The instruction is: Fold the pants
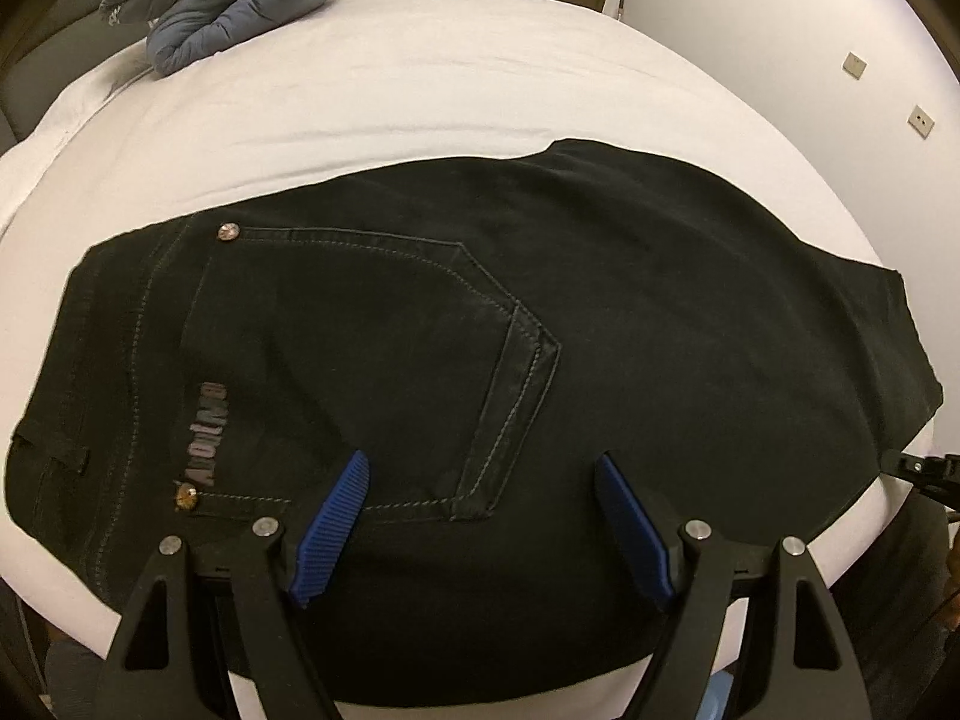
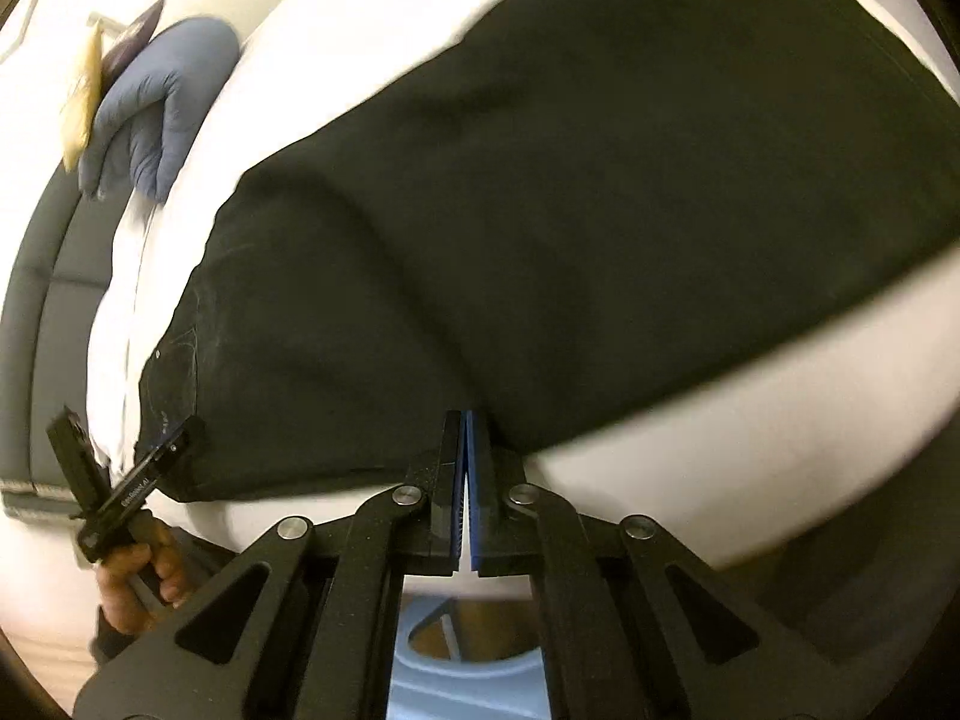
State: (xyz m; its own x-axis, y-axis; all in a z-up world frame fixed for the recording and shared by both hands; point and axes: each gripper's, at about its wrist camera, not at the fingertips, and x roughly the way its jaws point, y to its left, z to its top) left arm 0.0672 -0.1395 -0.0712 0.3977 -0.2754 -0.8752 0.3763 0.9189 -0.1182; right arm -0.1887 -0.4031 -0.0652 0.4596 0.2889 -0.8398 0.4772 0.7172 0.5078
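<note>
Blue-padded fingers (image 1: 333, 525) of the left claw (image 1: 480, 531) stand wide apart over the black pants (image 1: 540, 312), which lie flat on the white bed (image 1: 420, 96). Only this view shows the back pocket (image 1: 384, 360) and its rivets. From the right wrist, blurred, the right claw (image 2: 466, 480) is pressed together at the pants (image 2: 570, 210) edge — whether cloth is pinched I cannot tell. Beyond the pants lies a grey-blue puffer jacket (image 1: 228, 0), a yellow packet (image 2: 81, 102) against it.
</note>
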